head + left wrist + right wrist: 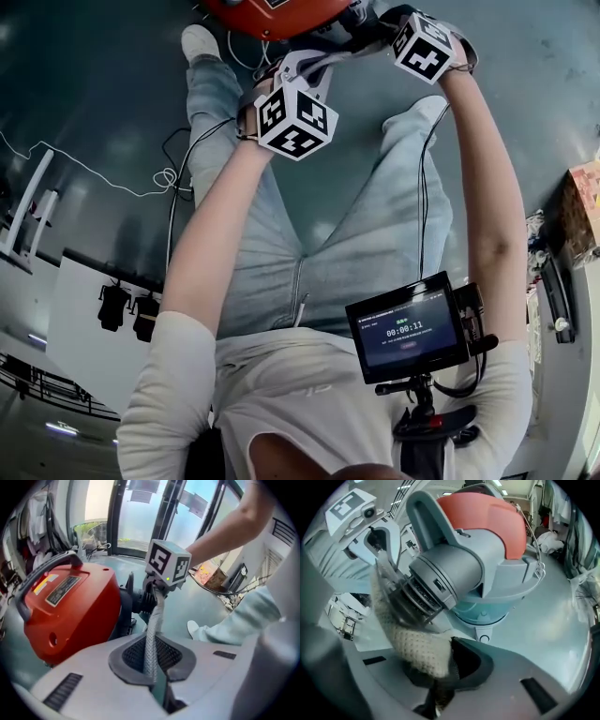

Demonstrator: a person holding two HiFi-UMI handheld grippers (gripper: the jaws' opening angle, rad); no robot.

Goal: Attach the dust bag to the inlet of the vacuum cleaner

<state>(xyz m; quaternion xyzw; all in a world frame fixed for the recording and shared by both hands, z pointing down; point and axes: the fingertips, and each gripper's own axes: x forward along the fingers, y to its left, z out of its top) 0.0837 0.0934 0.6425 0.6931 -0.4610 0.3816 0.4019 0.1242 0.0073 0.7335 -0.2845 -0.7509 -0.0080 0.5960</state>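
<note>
The red vacuum cleaner (65, 606) stands on the floor in front of me, seen at the top of the head view as the vacuum cleaner (272, 11). Its grey inlet (440, 581) sticks out toward the right gripper. The dust bag (410, 641), a pale knitted mesh, is stretched over the inlet's ribbed end. My right gripper (440, 688) is shut on the bag's near edge. My left gripper (154, 679) is shut on a taut strip of the dust bag (151, 639), which runs up toward the other gripper's marker cube (168, 563). Both grippers are close together at the inlet.
The person's legs in jeans (281, 234) and a white shoe (200, 42) are right below the grippers. A small monitor (408, 328) hangs at the chest. Cables (169, 176) lie on the grey floor at the left. A cardboard box (586, 206) stands at the right.
</note>
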